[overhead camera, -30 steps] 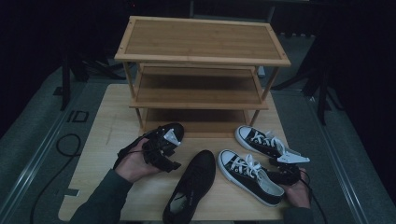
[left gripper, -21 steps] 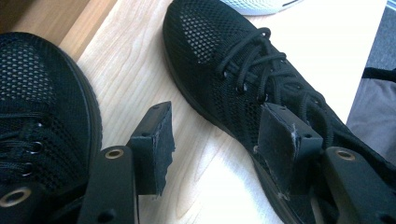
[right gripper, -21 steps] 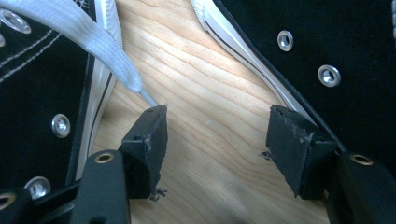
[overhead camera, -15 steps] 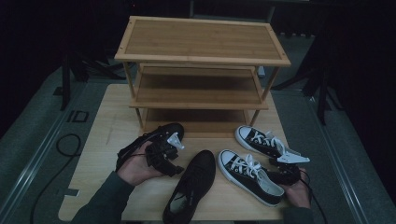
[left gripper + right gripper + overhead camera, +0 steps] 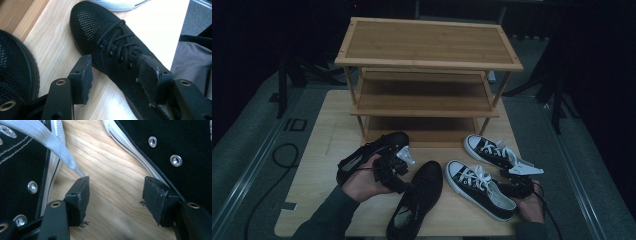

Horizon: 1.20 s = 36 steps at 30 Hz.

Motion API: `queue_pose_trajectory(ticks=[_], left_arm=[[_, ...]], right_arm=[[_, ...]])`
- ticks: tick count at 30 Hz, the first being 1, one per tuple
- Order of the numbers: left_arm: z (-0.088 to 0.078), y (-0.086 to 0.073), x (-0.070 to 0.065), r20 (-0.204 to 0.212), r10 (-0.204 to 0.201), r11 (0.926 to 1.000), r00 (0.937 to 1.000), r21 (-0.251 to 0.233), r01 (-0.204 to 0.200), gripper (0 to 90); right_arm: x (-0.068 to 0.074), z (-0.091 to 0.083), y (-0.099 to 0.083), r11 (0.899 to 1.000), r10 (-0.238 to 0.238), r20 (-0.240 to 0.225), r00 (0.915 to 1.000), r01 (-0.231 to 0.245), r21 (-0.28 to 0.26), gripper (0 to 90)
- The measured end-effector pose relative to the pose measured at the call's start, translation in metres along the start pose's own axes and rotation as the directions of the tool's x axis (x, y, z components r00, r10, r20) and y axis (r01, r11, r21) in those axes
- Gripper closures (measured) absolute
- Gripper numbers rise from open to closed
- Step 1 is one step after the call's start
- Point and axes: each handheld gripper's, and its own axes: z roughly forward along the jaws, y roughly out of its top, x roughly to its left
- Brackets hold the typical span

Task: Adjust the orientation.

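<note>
Bamboo shoe rack (image 5: 427,65) stands at the far side of the pale desk (image 5: 322,145), beyond both claws, with four shoes lying on the desk in front of it. Just ahead of the left claw (image 5: 115,72), whose jaws stand wide and grip nothing, a black mesh shoe (image 5: 110,45) lies on the desk with its laced middle between the pads, while its mate (image 5: 369,155) lies close beside that hand. Right claw (image 5: 116,191) is likewise wide and empty, hovering over bare wood between two black-and-white sneakers (image 5: 175,147), one on either side.
</note>
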Motion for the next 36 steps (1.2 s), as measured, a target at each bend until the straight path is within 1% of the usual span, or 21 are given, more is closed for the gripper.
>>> queue_pose_trajectory(ticks=[4, 6, 7, 9, 19, 21, 23, 24, 26, 27, 28, 29, 30, 32, 35, 36], left_arm=[[0.000, 0.001, -0.003, 0.005, 0.008, 1.0000, 1.0000, 0.000, -0.008, 45.2], [-0.001, 0.001, -0.006, 0.015, 0.016, 0.9998, 0.9998, -0.006, -0.016, 45.2], [-0.001, 0.000, -0.007, 0.016, 0.012, 0.9999, 0.9998, -0.012, -0.012, 45.2], [-0.002, 0.000, -0.007, 0.021, 0.017, 0.9998, 0.9996, -0.011, -0.017, 45.2], [0.000, -0.001, -0.010, 0.045, 0.014, 0.9998, 0.9989, -0.015, -0.013, 45.2], [0.000, -0.001, -0.011, 0.044, 0.019, 0.9998, 0.9988, -0.013, -0.018, 45.1], [0.002, -0.001, -0.012, 0.044, 0.027, 0.9996, 0.9987, -0.001, -0.027, 45.1], [0.004, -0.001, -0.012, 0.034, 0.035, 0.9992, 0.9988, 0.016, -0.035, 45.2], [0.006, -0.001, -0.012, 0.034, 0.032, 0.9992, 0.9989, 0.023, -0.033, 45.3], [0.008, -0.002, -0.011, 0.033, 0.030, 0.9992, 0.9990, 0.026, -0.031, 46.0], [0.011, -0.004, -0.008, 0.045, 0.024, 0.9990, 0.9987, 0.037, -0.026, 47.3], [0.012, -0.005, -0.006, 0.063, 0.015, 0.9994, 0.9979, 0.030, -0.017, 49.2], [0.012, -0.006, -0.004, 0.066, 0.003, 0.9996, 0.9978, 0.030, -0.005, 49.8], [0.012, -0.007, -0.003, 0.070, -0.001, 0.9996, 0.9975, 0.029, -0.001, 49.7], [0.012, -0.007, -0.006, 0.064, 0.010, 0.9993, 0.9979, 0.036, -0.013, 54.2], [0.012, -0.007, -0.006, 0.070, 0.014, 0.9992, 0.9975, 0.035, -0.017, 58.3]], right_arm=[[0.000, 0.000, 0.000, 1.000, 0.001, 0.000, 1.0000, -0.001, 0.000, 38.2], [0.000, 0.000, 0.000, 1.000, 0.001, 0.000, 1.0000, -0.001, 0.000, 38.2], [0.000, 0.000, 0.000, 1.000, 0.001, 0.000, 1.0000, -0.001, 0.000, 38.2], [0.000, 0.000, 0.000, 1.000, 0.001, 0.000, 1.0000, -0.001, 0.000, 38.2], [0.000, 0.000, 0.000, 1.000, 0.002, 0.000, 1.0000, -0.002, 0.000, 38.2], [0.000, 0.000, 0.000, 1.000, 0.001, 0.000, 1.0000, -0.001, 0.000, 38.2], [0.000, 0.000, 0.000, 1.000, 0.001, 0.000, 1.0000, -0.001, 0.000, 38.2], [0.000, 0.000, 0.000, 1.000, 0.001, -0.001, 1.0000, -0.001, 0.000, 38.2], [0.000, 0.000, 0.000, 1.000, 0.000, 0.000, 1.0000, 0.000, 0.000, 38.2], [0.000, 0.000, 0.000, 1.000, 0.001, 0.000, 1.0000, -0.001, 0.000, 38.2], [0.000, 0.000, 0.000, 1.000, 0.000, 0.000, 1.0000, 0.000, 0.000, 38.2], [0.000, 0.000, 0.000, 1.000, 0.001, -0.001, 1.0000, -0.001, 0.000, 38.2], [0.000, 0.000, 0.000, 1.000, 0.001, -0.001, 1.0000, -0.001, 0.000, 38.2], [0.000, 0.000, 0.000, 1.000, 0.001, 0.000, 1.0000, -0.001, 0.000, 38.2], [0.000, 0.000, 0.000, 1.000, 0.001, 0.000, 1.0000, -0.001, 0.000, 38.2], [0.000, 0.000, 0.000, 1.000, 0.000, 0.000, 1.0000, 0.000, 0.000, 38.2]])
